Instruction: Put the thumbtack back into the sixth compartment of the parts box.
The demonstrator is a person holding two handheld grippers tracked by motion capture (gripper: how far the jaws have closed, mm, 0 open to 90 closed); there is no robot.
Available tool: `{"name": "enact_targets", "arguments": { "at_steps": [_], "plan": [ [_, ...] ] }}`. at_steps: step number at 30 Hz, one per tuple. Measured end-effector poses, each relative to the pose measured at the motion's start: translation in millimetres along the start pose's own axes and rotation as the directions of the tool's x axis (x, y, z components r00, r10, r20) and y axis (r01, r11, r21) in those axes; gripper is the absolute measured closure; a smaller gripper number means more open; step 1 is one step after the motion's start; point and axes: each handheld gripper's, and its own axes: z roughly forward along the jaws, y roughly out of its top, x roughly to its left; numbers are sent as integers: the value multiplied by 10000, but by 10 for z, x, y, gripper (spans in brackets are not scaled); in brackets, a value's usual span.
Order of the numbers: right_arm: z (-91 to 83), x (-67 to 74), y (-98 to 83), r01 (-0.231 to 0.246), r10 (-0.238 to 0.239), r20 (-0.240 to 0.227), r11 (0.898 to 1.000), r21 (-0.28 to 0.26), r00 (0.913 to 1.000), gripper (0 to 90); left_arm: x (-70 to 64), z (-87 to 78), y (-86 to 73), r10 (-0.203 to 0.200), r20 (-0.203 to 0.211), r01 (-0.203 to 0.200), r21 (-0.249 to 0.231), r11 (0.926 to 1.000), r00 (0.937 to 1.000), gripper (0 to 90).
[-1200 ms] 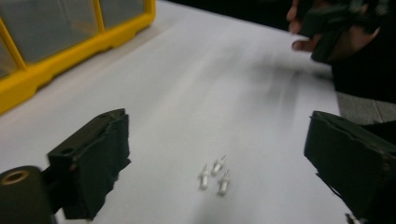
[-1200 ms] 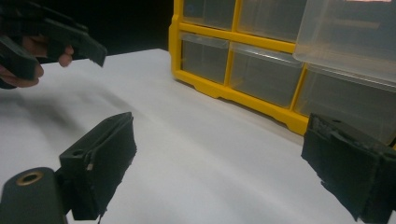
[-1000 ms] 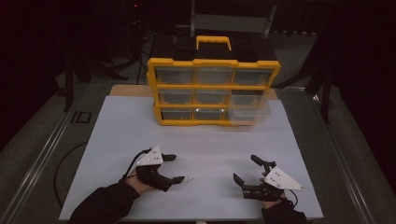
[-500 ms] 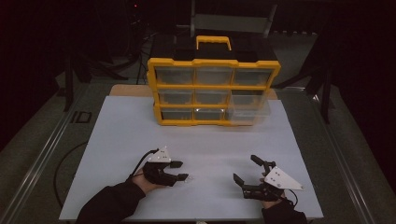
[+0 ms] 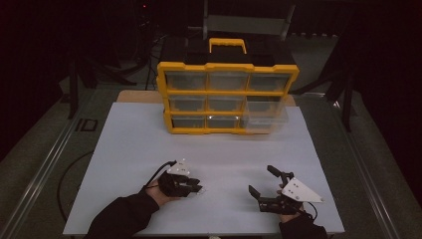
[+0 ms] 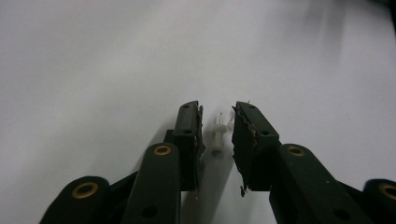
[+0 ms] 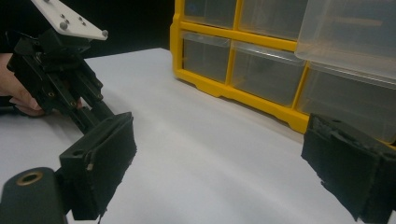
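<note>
Step in hand: pickup. The left hand-held gripper (image 5: 195,188) has just been closing around a small white plastic peg (image 6: 217,133) lying on the white worktop (image 5: 124,149); pads not yet touching. Next: finish closing, then lift. The right hand-held gripper (image 5: 264,181) rests spread wide.
</note>
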Motion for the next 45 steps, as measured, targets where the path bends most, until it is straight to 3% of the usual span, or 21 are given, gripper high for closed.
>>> {"name": "enact_targets", "arguments": {
  "at_steps": [3,19,24,36,45],
  "plan": [
    [-3,0,0,-11,11,-16,10000,5,10000,95,11,3,9,-27,-118,28,56,10000,9999,837],
    [3,-3,-3,-110,110,10,9999,3,9999,96,16,-34,42,230,19,-230,179,9996,9997,860],
    [15,6,-9,230,-233,231,9996,146,9995,95,24,-103,86,334,17,-334,171,9993,9994,860],
    [26,4,-15,347,-353,255,9991,252,9991,95,24,-252,293,783,506,-791,143,9968,9956,860],
    [22,0,-12,283,-287,217,9994,206,9994,96,5,-316,480,1042,629,-1044,-9,9945,9926,860]
  ]
}}
